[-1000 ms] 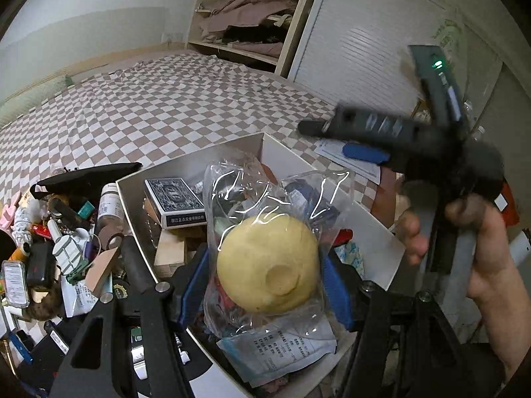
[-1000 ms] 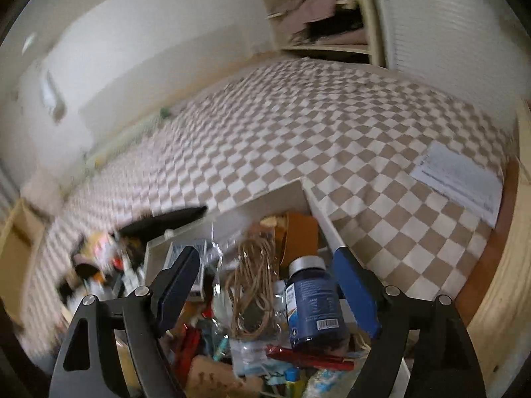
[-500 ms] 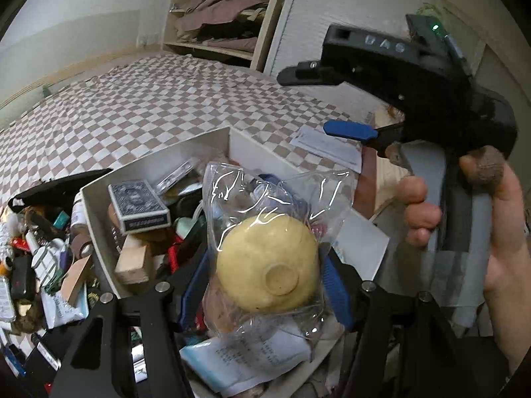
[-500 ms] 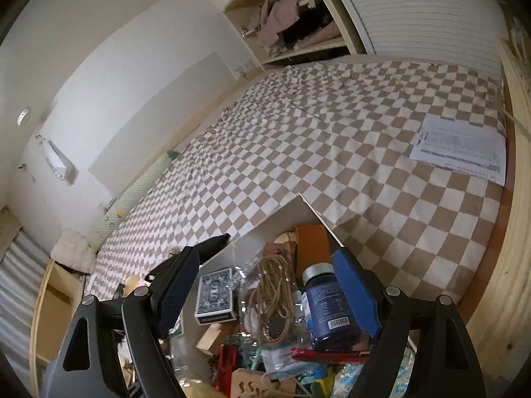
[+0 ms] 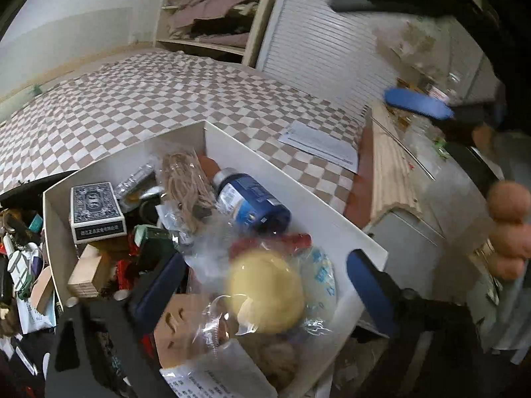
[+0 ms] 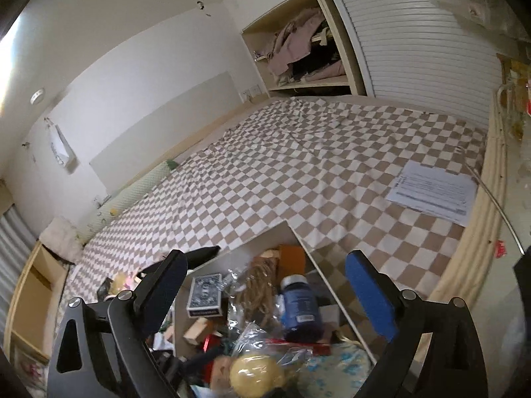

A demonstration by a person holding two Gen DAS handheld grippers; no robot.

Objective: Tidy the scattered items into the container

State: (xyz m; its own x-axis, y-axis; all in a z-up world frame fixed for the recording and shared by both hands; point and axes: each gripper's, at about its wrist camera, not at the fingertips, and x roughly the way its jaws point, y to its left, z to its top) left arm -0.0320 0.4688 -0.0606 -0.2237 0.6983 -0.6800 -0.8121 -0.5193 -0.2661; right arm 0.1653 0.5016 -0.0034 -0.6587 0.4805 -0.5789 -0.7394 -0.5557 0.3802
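Note:
A white box [image 5: 298, 195] on the checkered bed holds a card deck [image 5: 94, 210], a blue bottle [image 5: 249, 202], a rope bundle [image 5: 187, 184] and other small items. A yellow ball in a clear bag [image 5: 265, 293] lies on the box's near end, free between the wide-open fingers of my left gripper [image 5: 262, 285]. My right gripper [image 6: 265, 292] is open and empty, raised above the box [image 6: 318, 262]; the ball [image 6: 257, 376] shows below it. The right gripper also shows blurred at the upper right of the left wrist view [image 5: 415, 49].
A heap of scattered small items [image 5: 20, 258] lies left of the box. A paper sheet [image 5: 318, 142] lies on the bed beyond it. A wooden ledge [image 5: 388, 169] runs along the right. A shelf with clothes [image 6: 305, 46] is at the back.
My left gripper has opened and let go of the bagged yellow ball, which now lies in the box. My right gripper has risen higher.

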